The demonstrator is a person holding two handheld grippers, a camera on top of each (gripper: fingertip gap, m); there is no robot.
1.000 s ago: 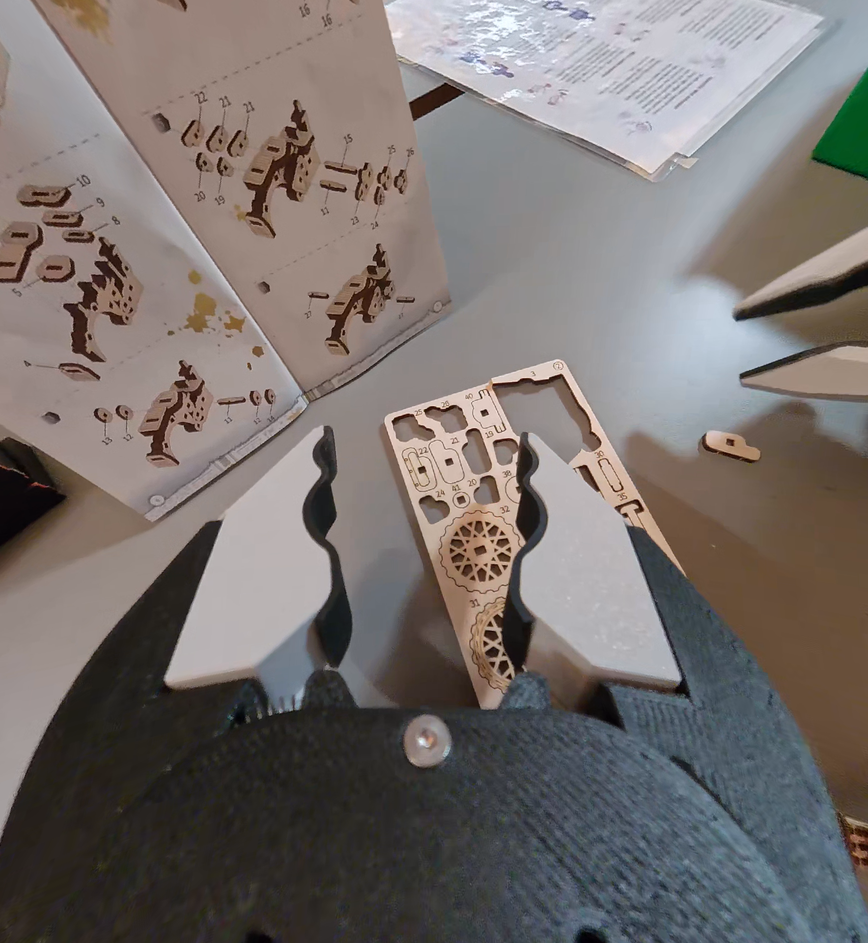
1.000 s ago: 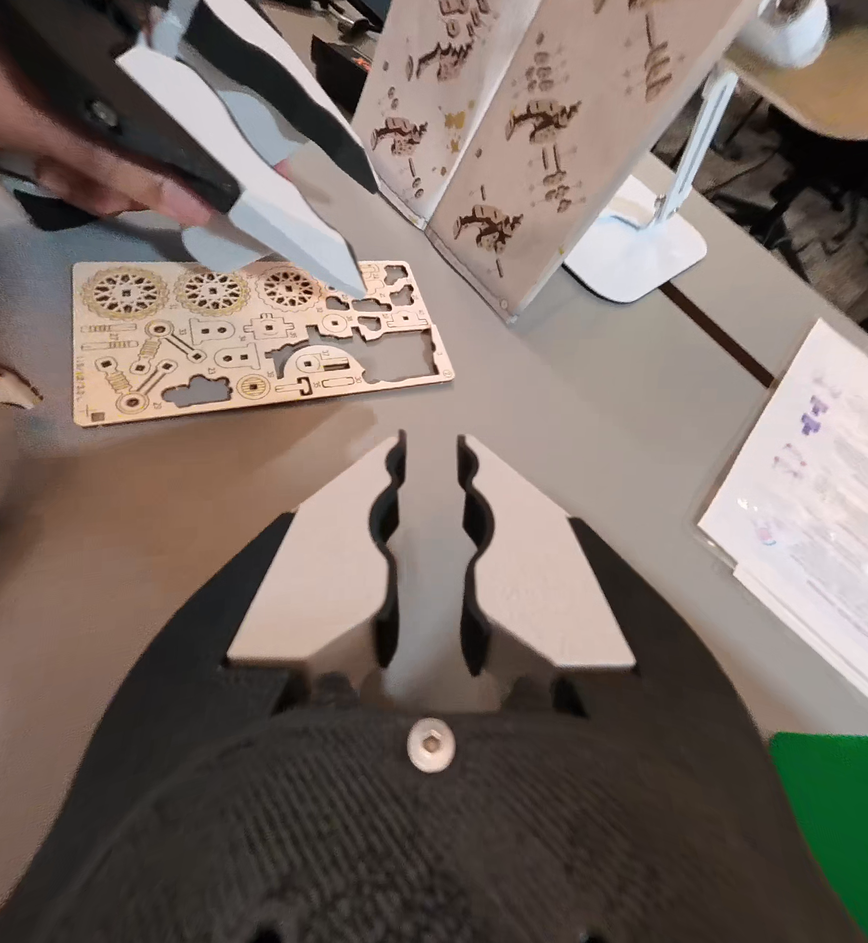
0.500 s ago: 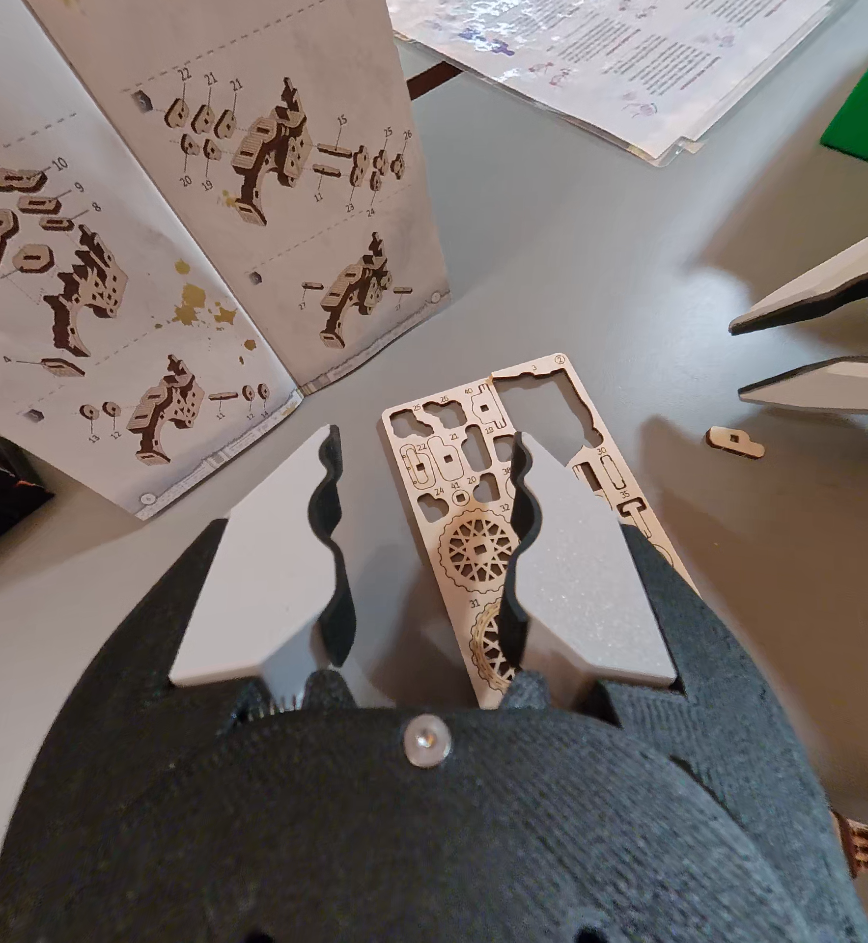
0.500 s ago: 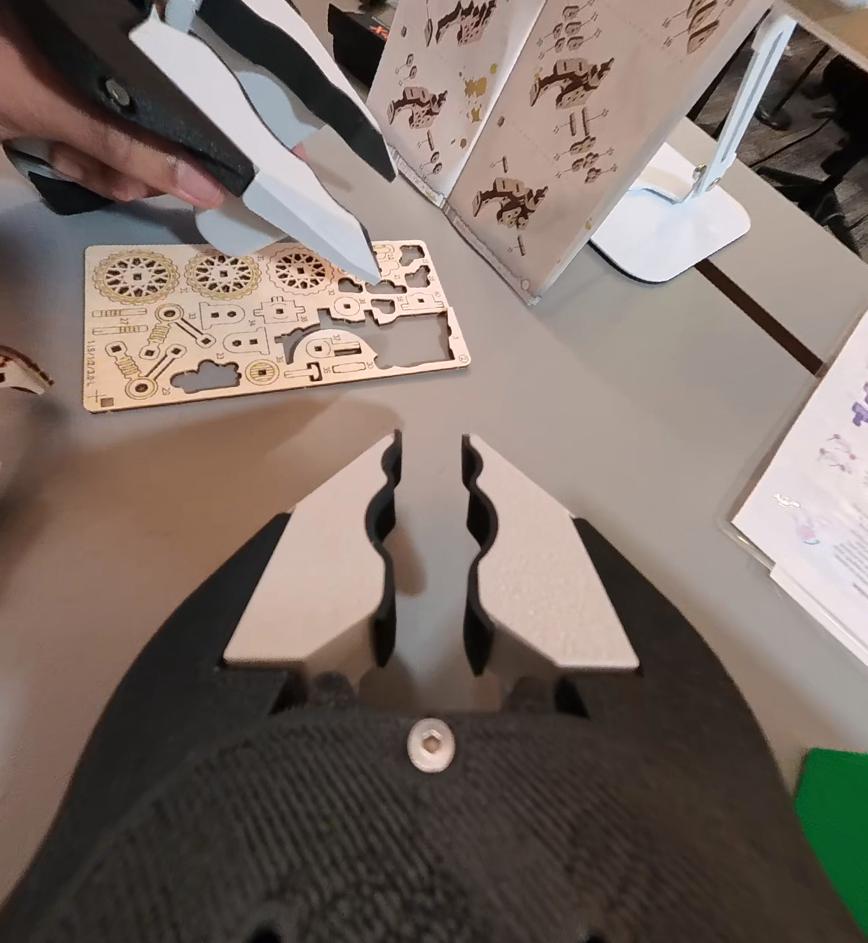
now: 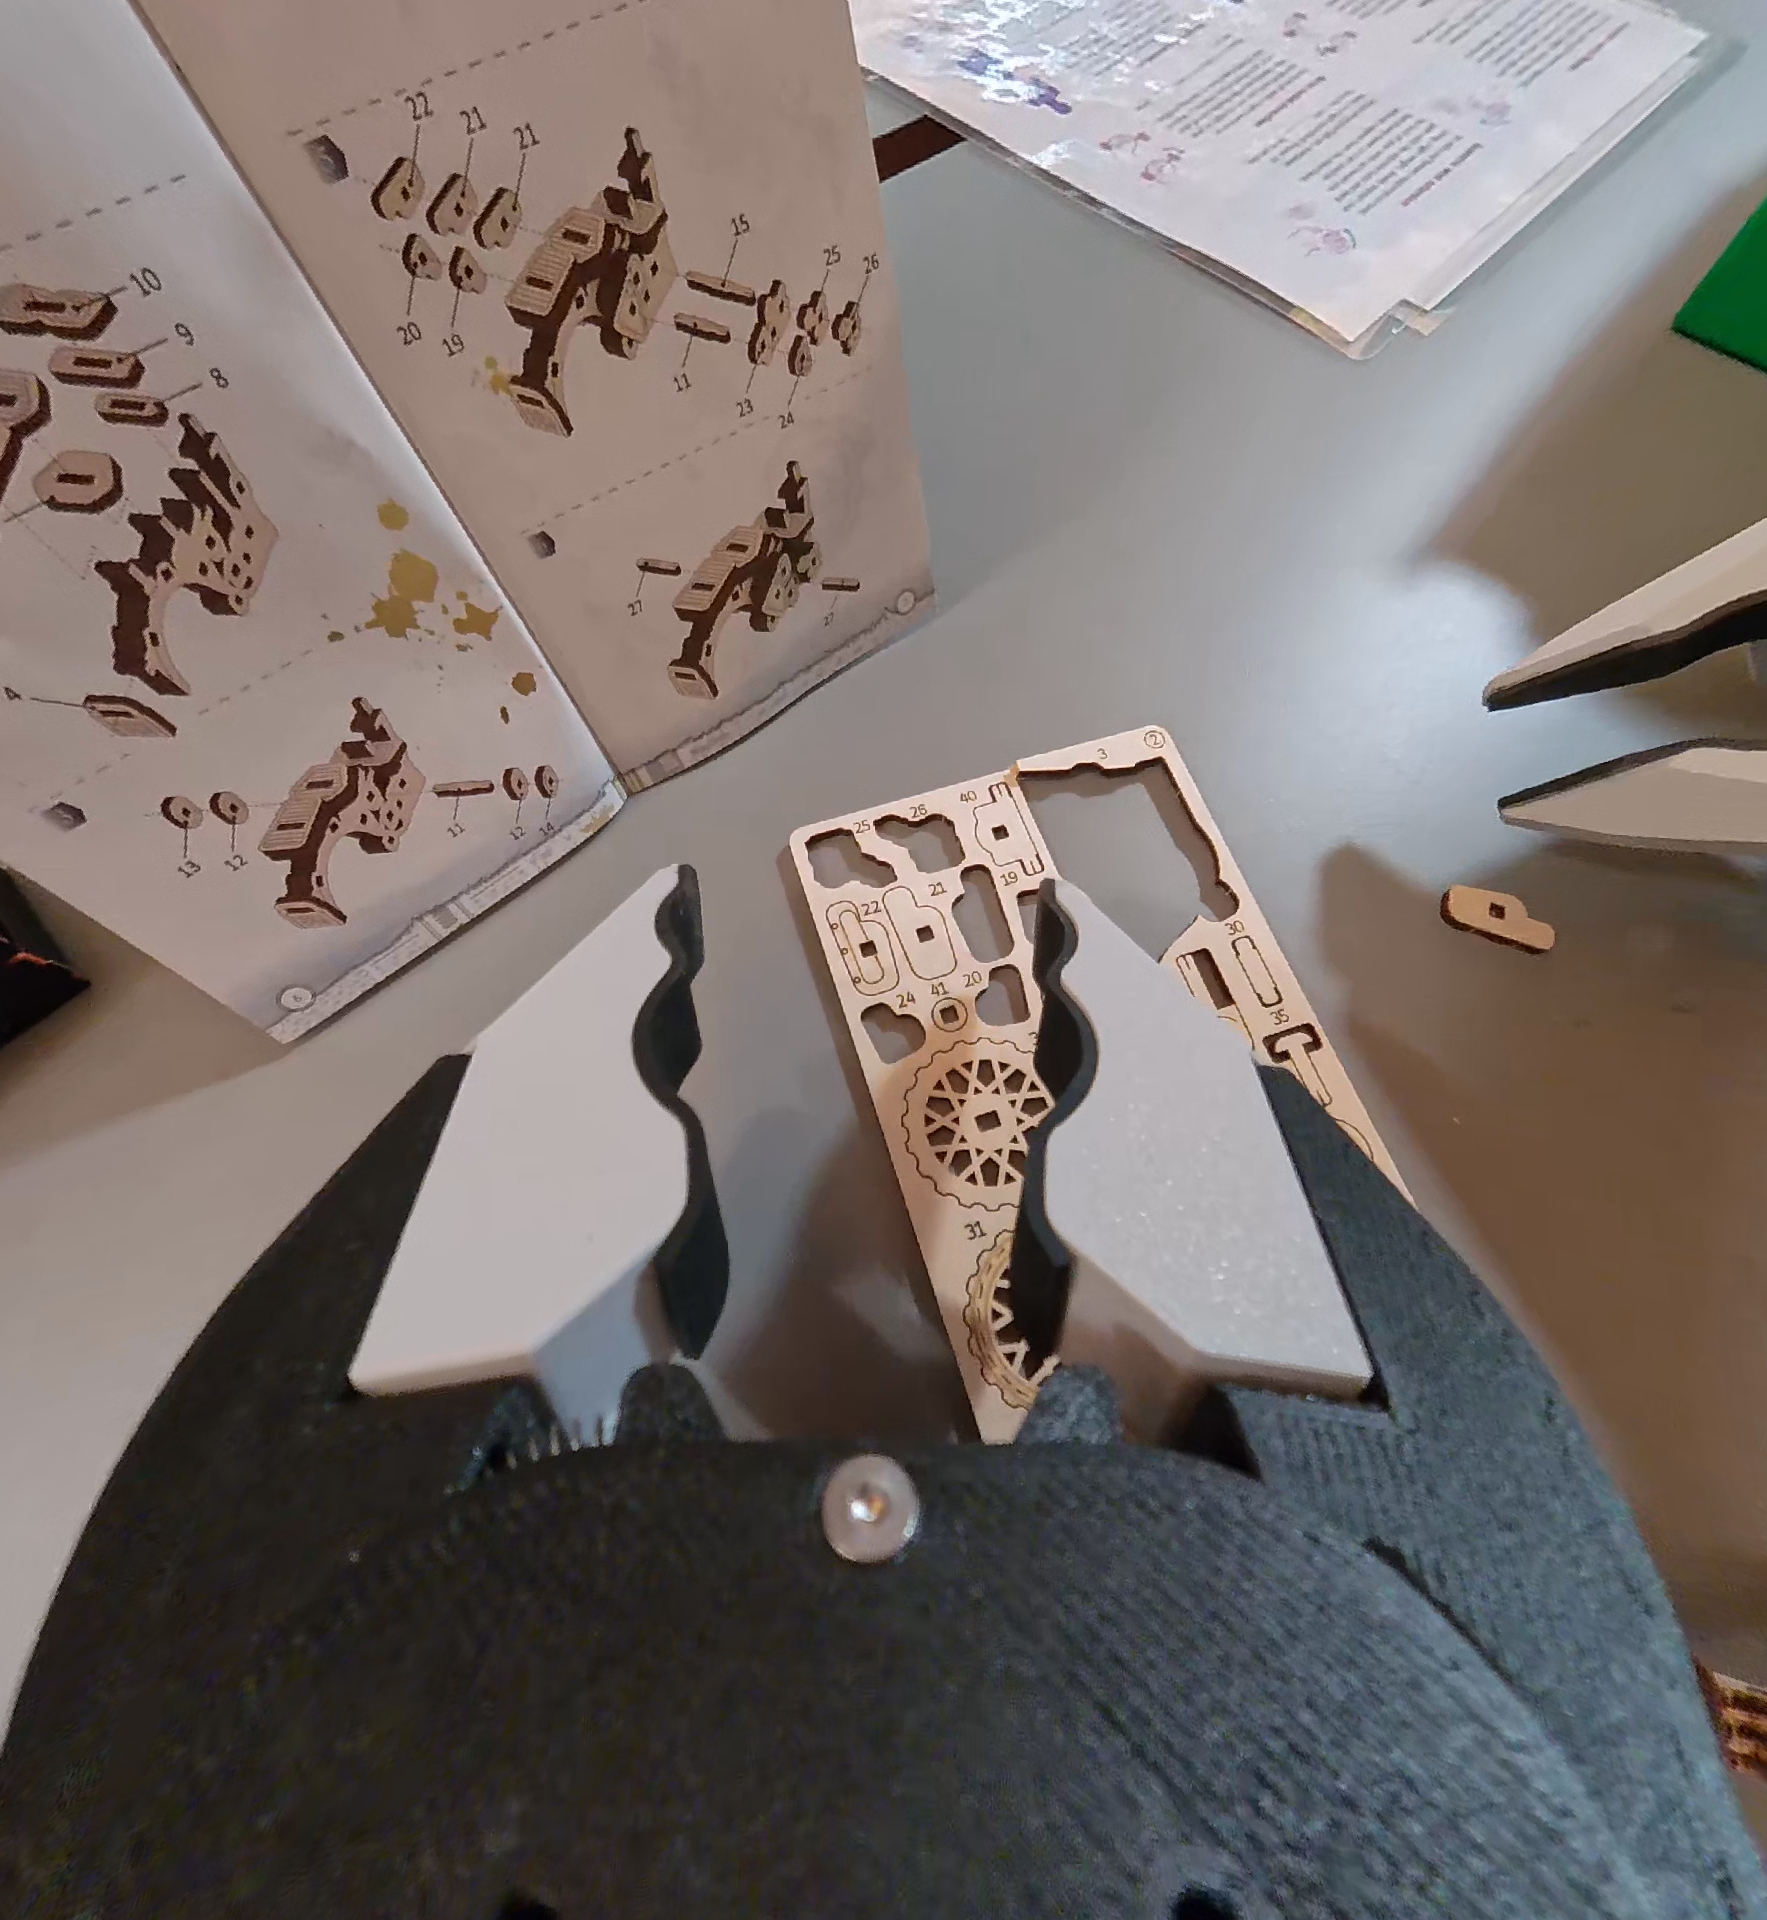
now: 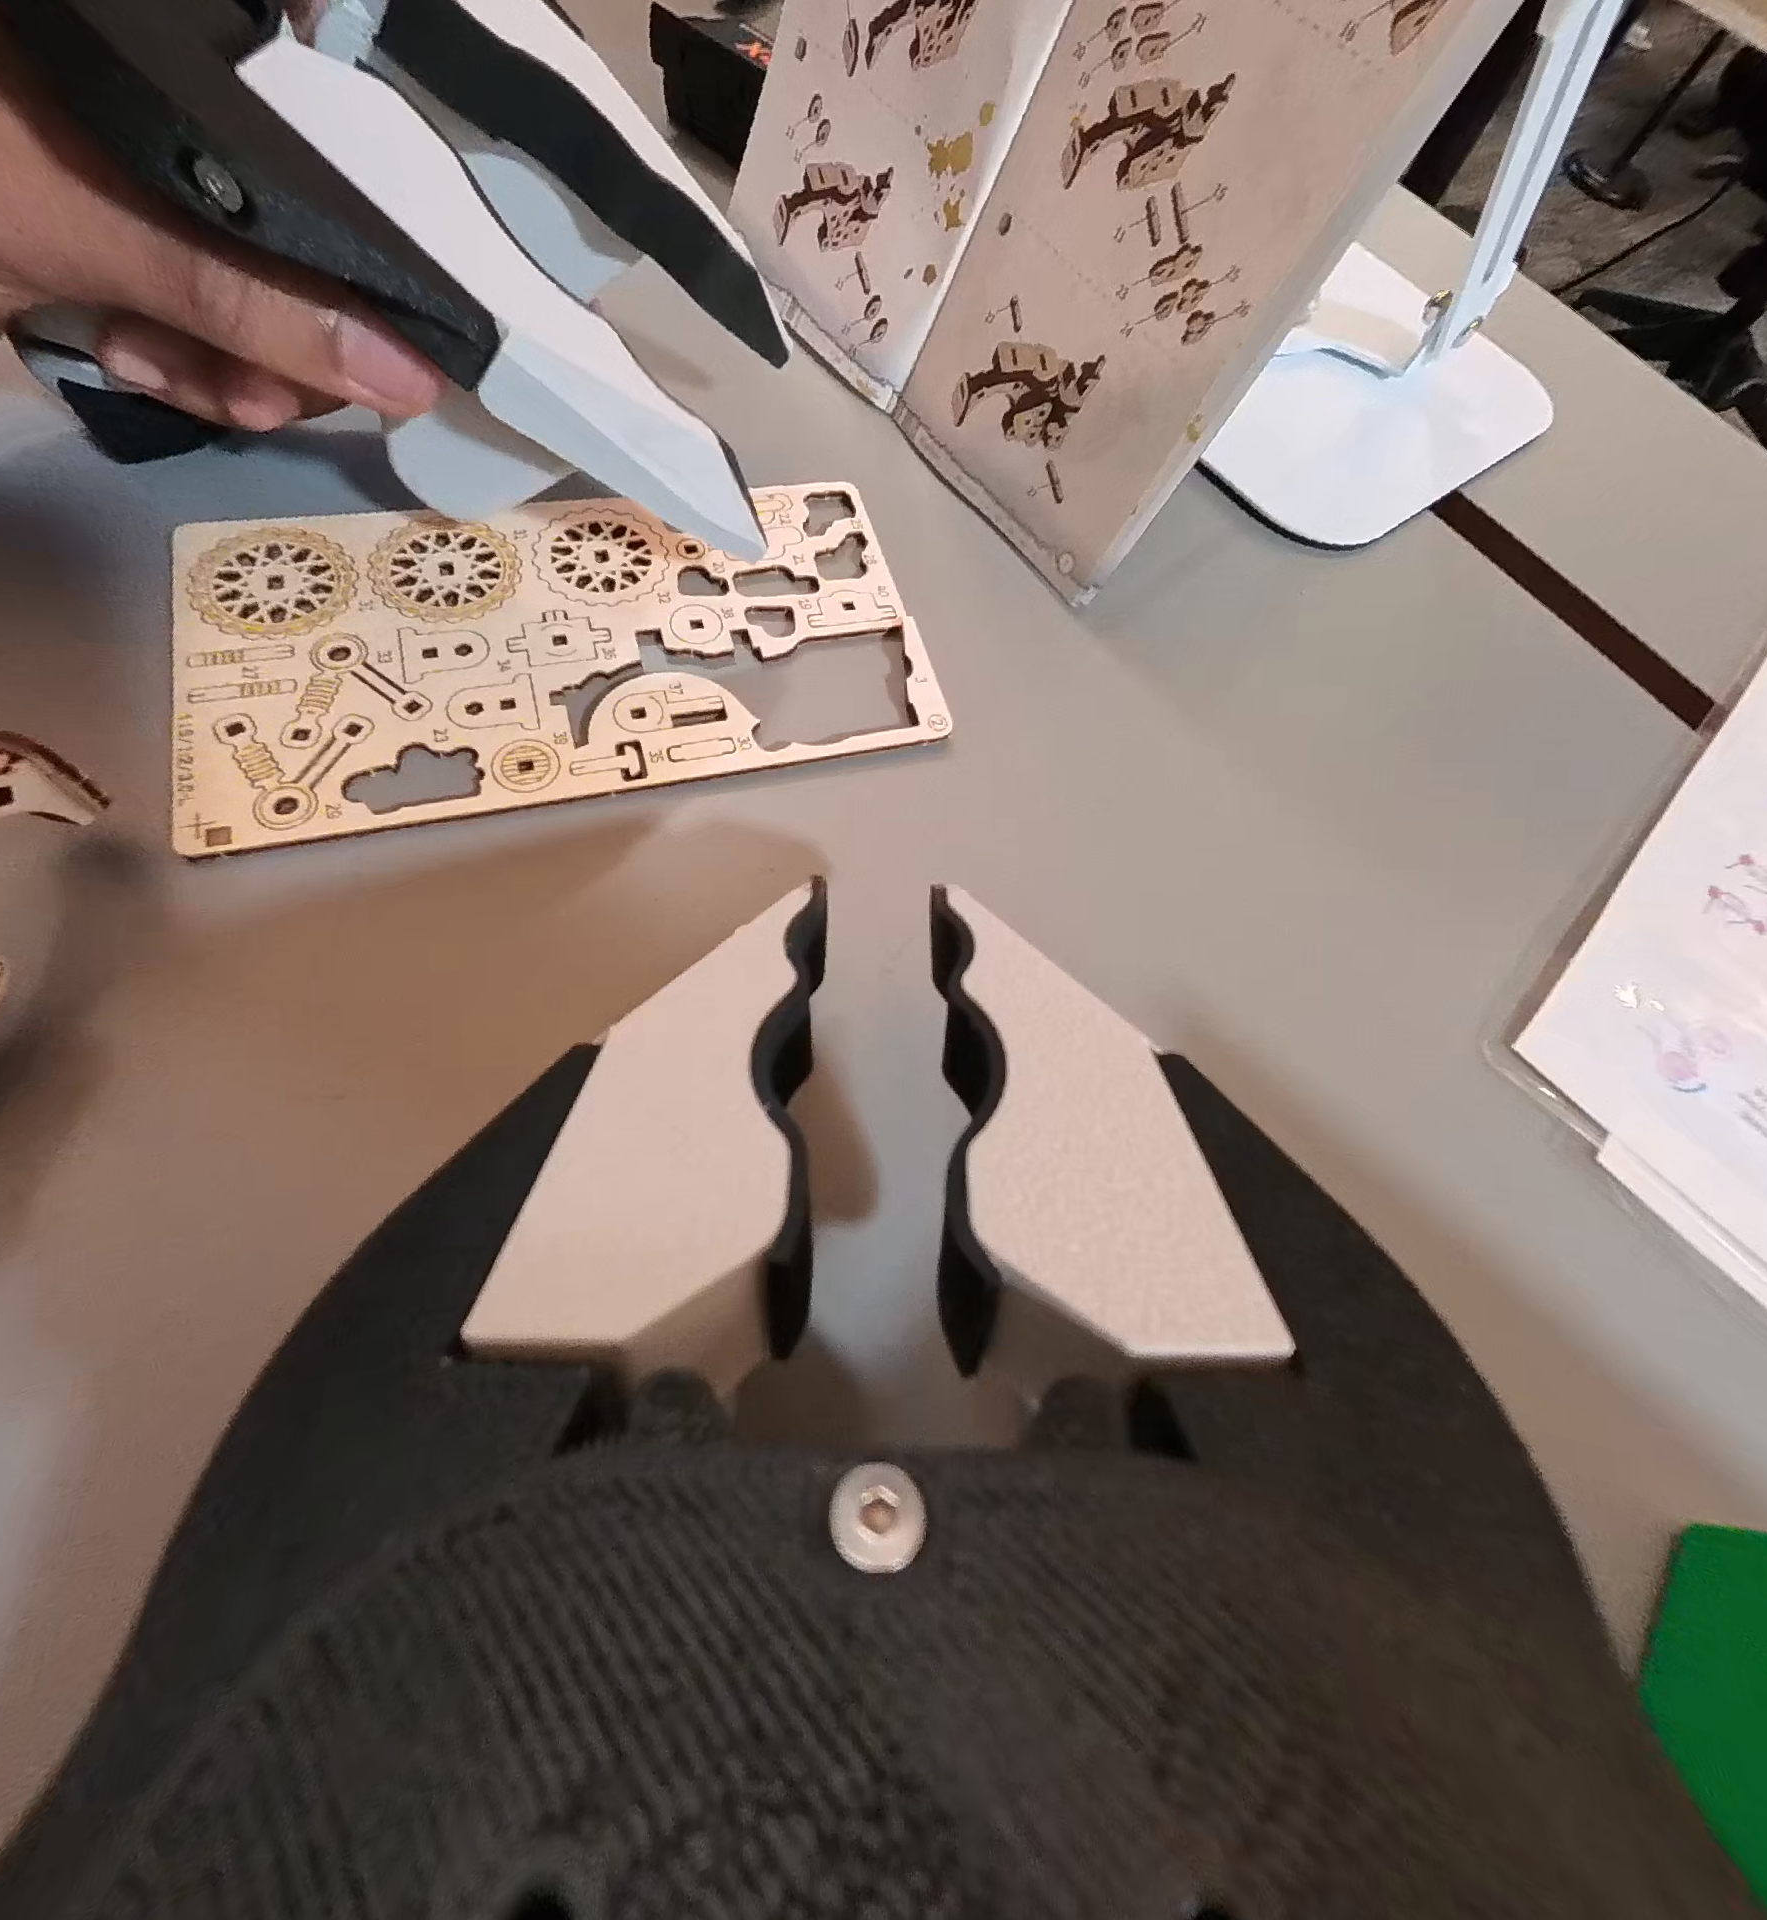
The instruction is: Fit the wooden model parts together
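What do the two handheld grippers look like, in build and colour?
Both match: the left gripper and the right gripper have a black, coarsely textured body with a silver screw at its centre, and two pale grey wedge fingers tapering to points, lined inside with wavy black pads. No cables or sleeves show.

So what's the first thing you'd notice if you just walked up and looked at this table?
Probably the flat wooden sheet of cut-out model parts lying on the grey table, with three lacy wheels along one edge. The left gripper hangs right over it, open, one tip nearly at the sheet. Behind stands a big picture guide showing how pieces join.
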